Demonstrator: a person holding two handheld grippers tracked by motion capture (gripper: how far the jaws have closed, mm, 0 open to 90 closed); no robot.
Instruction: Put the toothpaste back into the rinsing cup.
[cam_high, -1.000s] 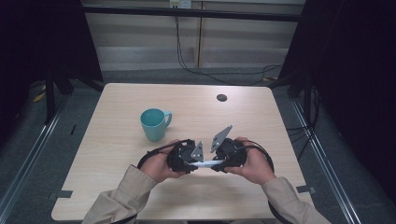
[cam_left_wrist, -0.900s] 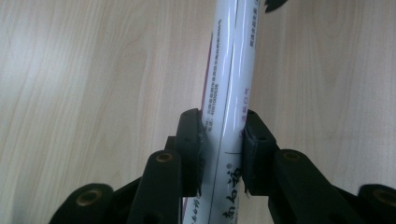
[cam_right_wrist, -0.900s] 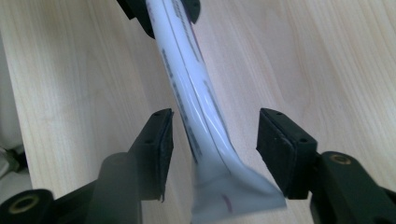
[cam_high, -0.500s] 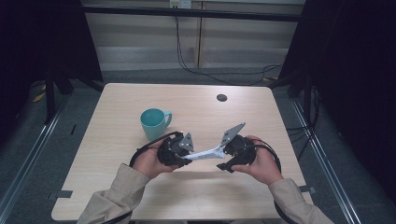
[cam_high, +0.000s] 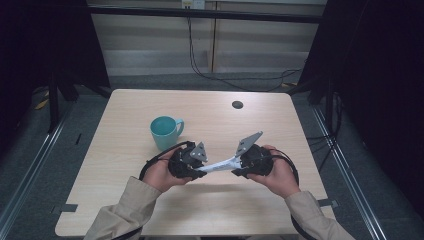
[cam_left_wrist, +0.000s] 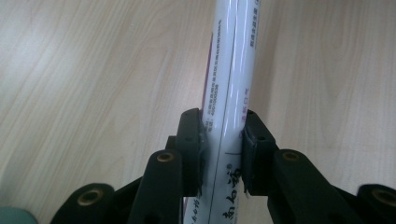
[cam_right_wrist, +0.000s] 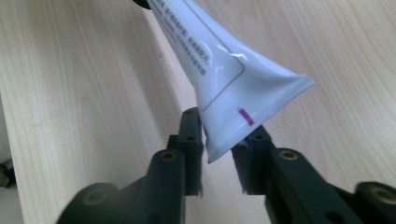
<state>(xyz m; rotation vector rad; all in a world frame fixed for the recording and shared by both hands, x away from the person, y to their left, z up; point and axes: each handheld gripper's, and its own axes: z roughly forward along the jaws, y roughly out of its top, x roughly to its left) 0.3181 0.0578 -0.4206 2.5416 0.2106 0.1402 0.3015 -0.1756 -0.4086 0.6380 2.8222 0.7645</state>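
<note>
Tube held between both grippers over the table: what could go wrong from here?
1. The right gripper, whose jaws have just closed, grips only a corner of the tube at its flat crimped end; it could slip out.
2. The left gripper clamps the tube's body; squeezing harder may deform it or force paste out.
3. The cup stands close behind the left hand; a swing could knock it.

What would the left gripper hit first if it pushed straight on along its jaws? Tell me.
The right gripper, probably. The left gripper, shut on the white tube, points along that tube, whose flat far end the right gripper holds. Depth is unclear, so it might pass just beside it.
</note>
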